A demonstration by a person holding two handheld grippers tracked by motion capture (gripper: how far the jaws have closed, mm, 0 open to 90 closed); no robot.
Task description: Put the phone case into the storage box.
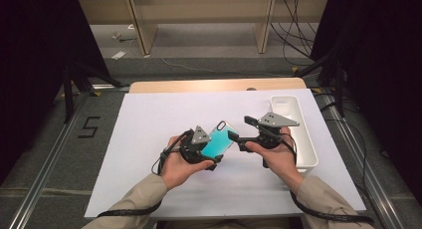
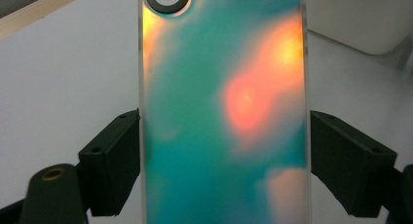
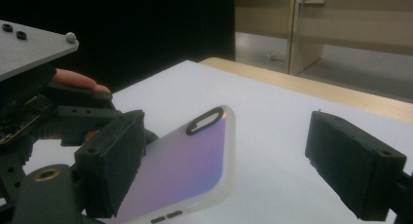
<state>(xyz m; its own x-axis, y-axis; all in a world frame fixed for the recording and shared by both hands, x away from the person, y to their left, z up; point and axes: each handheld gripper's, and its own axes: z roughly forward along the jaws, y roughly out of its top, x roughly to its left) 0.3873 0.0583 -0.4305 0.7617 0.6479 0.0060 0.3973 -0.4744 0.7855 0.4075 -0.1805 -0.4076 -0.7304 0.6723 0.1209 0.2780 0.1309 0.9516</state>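
We hold a phone case (image 1: 219, 139) over the table (image 1: 149, 139)

Our left gripper (image 2: 224, 151) clamps its long edges; our right gripper's (image 3: 234, 165) jaws stand apart beside it, gripping nothing.

White bin (image 1: 298, 134) blocks right edge, mat (image 1: 149, 139) free left & front, phone case (image 1: 219, 139) betw tongs
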